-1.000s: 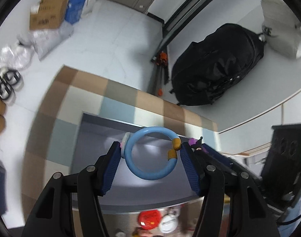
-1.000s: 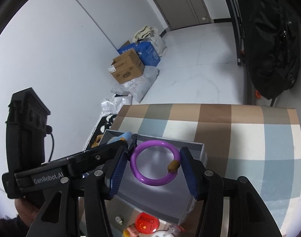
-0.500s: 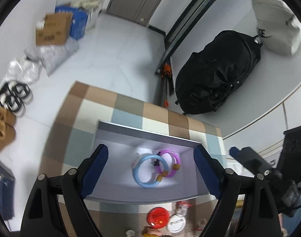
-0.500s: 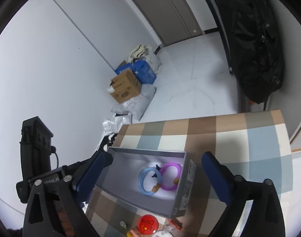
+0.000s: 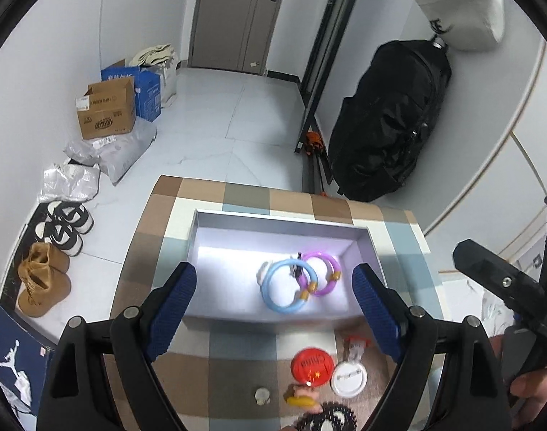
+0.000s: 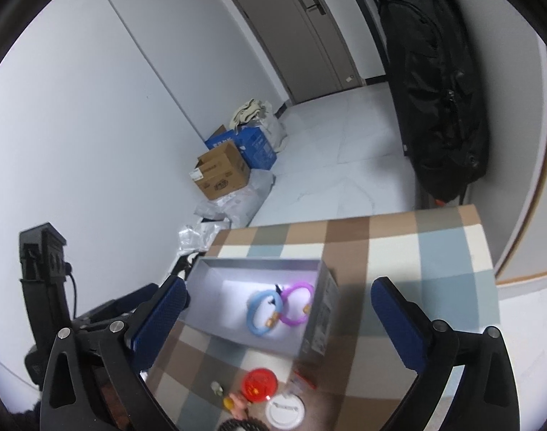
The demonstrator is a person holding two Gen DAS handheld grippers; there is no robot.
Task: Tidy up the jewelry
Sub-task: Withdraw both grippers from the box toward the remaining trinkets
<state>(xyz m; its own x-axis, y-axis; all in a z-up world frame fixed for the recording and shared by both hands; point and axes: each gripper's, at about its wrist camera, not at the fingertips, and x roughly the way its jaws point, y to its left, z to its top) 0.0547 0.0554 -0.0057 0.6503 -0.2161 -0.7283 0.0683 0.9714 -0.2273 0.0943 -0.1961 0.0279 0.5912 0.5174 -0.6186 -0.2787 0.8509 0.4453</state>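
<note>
A light blue bracelet (image 5: 268,291) and a purple bracelet (image 5: 320,255) lie side by side, touching, on the floor of an open grey box (image 5: 273,222). The box stands on a checked tablecloth (image 5: 237,194). My left gripper (image 5: 273,269) hovers open above the box's near side, with nothing between its blue pads. The right wrist view shows the same blue bracelet (image 6: 251,314) and purple bracelet (image 6: 291,322) inside the box (image 6: 316,327). My right gripper (image 6: 279,283) stands wide open above it and holds nothing.
Near the table's front edge lie a red badge (image 5: 311,364), a white badge (image 5: 348,377), a small silver piece (image 5: 262,395), a yellow trinket (image 5: 298,400) and a black chain (image 5: 327,418). A black backpack (image 5: 388,118), cardboard boxes (image 5: 106,113) and shoes (image 5: 43,283) are on the floor beyond.
A second ago each gripper was shut on a bracelet over the box. Both have opened, the bracelets now lie in the box, and both grippers have pulled back and up.
</note>
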